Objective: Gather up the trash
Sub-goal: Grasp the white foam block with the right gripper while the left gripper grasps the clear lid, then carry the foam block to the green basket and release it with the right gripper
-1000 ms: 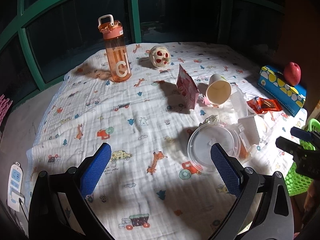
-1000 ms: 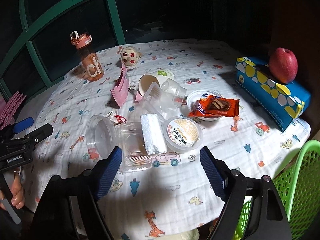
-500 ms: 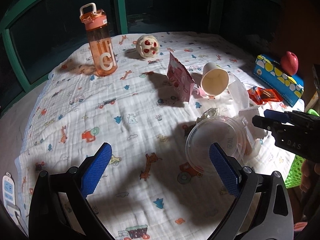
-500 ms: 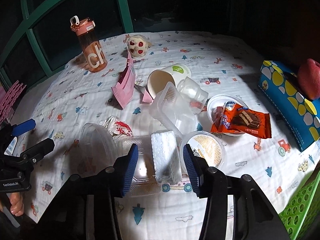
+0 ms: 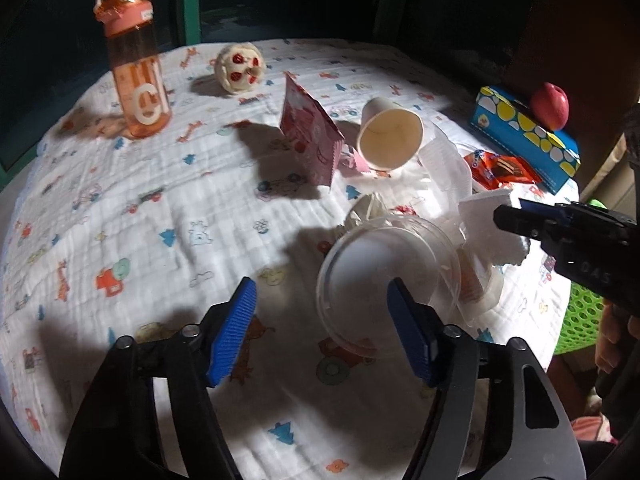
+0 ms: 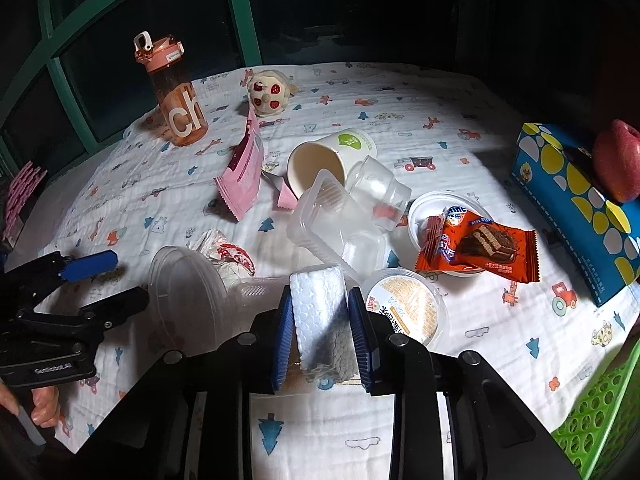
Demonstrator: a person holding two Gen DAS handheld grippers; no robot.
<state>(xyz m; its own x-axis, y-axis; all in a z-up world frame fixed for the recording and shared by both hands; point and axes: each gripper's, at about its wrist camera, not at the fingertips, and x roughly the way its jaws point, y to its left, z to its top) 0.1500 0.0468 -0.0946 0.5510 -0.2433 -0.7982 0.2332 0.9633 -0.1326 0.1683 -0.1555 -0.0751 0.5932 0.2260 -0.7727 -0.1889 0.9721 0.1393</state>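
Clamping foam block (image 6: 320, 312), right gripper (image 6: 322, 330) low; left gripper (image 5: 322, 334) hovers agape.

Orange bottle (image 6: 176, 92), blue yellow-spotted box (image 6: 576, 216), green basket (image 6: 600, 412)

A: The green plastic mesh basket (image 6: 592, 412) is cut off at the frame's corner.
B: And the white foam block's (image 6: 320, 320) lower end hides behind the right tongs (image 6: 322, 334).
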